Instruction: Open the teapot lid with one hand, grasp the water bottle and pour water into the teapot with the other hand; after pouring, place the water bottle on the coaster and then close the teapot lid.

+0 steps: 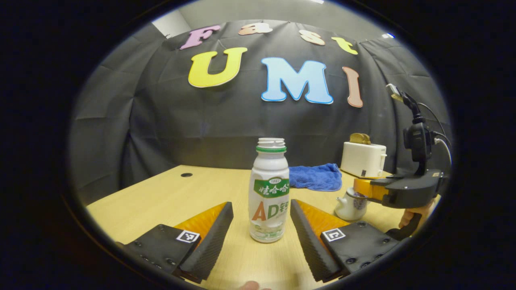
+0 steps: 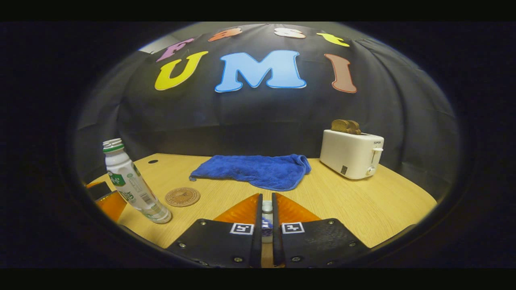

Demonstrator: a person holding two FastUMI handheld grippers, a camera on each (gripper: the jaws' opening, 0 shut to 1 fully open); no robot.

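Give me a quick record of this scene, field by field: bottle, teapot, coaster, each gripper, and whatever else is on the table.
bottle: water bottle upright on table, uncapped
left gripper: open, fingers either side of bottle, not touching
right gripper: nearly closed on the teapot lid knob
coaster: bare, beside bottle
other: blue towel, white toaster

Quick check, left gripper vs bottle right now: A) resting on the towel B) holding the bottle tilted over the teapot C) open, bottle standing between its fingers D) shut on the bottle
C: in the left gripper view the left gripper is open, and the bottle stands upright on the table with a gap to each finger.
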